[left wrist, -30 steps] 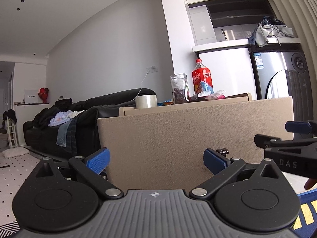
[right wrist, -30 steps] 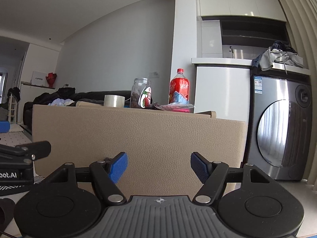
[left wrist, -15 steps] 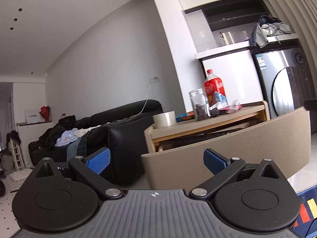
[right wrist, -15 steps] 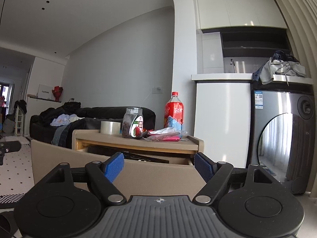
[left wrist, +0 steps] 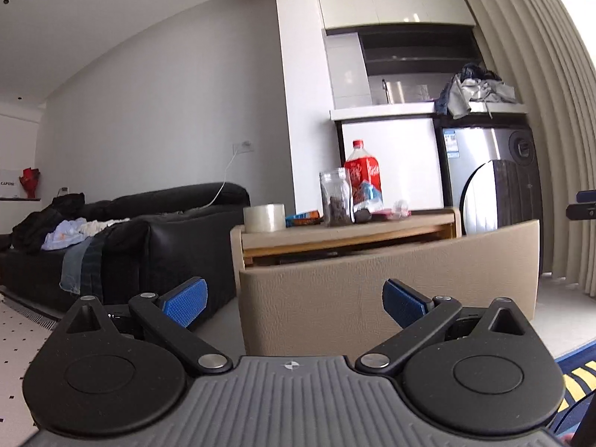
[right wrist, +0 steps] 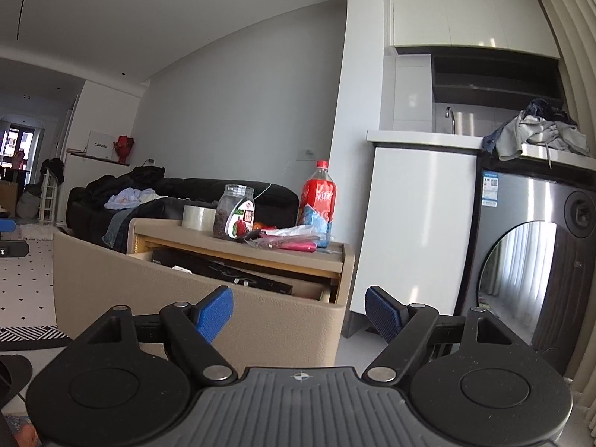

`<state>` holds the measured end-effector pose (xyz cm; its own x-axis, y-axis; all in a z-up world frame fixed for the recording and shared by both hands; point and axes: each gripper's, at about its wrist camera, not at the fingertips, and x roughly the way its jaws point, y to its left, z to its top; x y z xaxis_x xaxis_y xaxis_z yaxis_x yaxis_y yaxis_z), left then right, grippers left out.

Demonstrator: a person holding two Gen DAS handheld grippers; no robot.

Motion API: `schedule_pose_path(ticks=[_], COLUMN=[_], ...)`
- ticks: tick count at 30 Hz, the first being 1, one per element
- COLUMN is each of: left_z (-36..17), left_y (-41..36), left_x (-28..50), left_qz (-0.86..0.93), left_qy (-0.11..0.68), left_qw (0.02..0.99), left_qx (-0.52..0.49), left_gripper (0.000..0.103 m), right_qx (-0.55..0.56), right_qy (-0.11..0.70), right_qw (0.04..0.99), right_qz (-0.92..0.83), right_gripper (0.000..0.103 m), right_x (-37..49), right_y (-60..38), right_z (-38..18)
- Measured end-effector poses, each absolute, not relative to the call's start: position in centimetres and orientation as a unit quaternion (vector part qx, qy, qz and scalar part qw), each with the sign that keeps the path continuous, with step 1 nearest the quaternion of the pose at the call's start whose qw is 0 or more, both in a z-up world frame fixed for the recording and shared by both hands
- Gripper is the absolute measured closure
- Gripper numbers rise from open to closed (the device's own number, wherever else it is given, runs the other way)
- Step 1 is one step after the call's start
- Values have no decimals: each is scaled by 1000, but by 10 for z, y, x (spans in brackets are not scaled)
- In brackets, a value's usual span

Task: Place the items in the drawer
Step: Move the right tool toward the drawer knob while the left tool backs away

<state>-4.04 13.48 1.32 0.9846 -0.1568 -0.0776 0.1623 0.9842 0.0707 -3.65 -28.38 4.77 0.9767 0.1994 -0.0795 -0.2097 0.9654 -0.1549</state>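
A beige cabinet (right wrist: 238, 247) has its drawer (right wrist: 193, 298) pulled out; the drawer front (left wrist: 387, 290) faces me and a black flat box (right wrist: 223, 272) lies inside. On top stand a roll of clear tape (left wrist: 264, 217) (right wrist: 199, 217), a glass jar (left wrist: 336, 197) (right wrist: 234, 212), a red soda bottle (left wrist: 363, 182) (right wrist: 317, 201) and pink-and-clear plastic packets (right wrist: 287, 240). My left gripper (left wrist: 294, 301) is open and empty, a short way before the drawer front. My right gripper (right wrist: 299, 311) is open and empty, at the drawer's right corner.
A black sofa (left wrist: 123, 238) with heaped clothes stands left of the cabinet. A white counter unit (right wrist: 413, 223) and a steel washing machine (right wrist: 536, 260) with clothes on top (right wrist: 536, 136) stand right. A beige curtain (left wrist: 551, 149) hangs far right. Patterned rug (left wrist: 573, 376) lies below.
Both grippers have drawn back from the drawer front, which filled the views a second ago. The drawer's open inside and the cabinet top now show. Both stay open.
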Motion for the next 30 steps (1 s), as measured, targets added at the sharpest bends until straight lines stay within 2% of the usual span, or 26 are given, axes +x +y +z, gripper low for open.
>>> schedule_pose_path(ticks=[3, 10, 18, 22, 24, 30], left_z=[10, -4, -3, -3, -3, -8], left_y=[137, 112, 156, 162, 161, 155], left_x=[-36, -43, -33, -32, -32, -37], left_qz=[-84, -76, -102, -85, -83, -70], left_qy=[43, 23, 47, 49, 51, 42], left_qw=[995, 992, 993, 994, 994, 997], left_qx=[22, 100, -26, -45, -38, -13], left_gripper=[0, 0, 0, 0, 0, 0], right_qx=[-80, -81, -136, -167, -139, -56], right_qy=[29, 20, 28, 22, 26, 81], right_qw=[992, 991, 983, 978, 983, 991], right_qz=[90, 103, 123, 123, 116, 89], right_gripper=[21, 21, 21, 20, 15, 14], right_x=[-39, -37, -38, -44, -46, -38], right_y=[-291, -302, -284, -262, -252, -214], right_z=[35, 20, 6, 9, 10, -7])
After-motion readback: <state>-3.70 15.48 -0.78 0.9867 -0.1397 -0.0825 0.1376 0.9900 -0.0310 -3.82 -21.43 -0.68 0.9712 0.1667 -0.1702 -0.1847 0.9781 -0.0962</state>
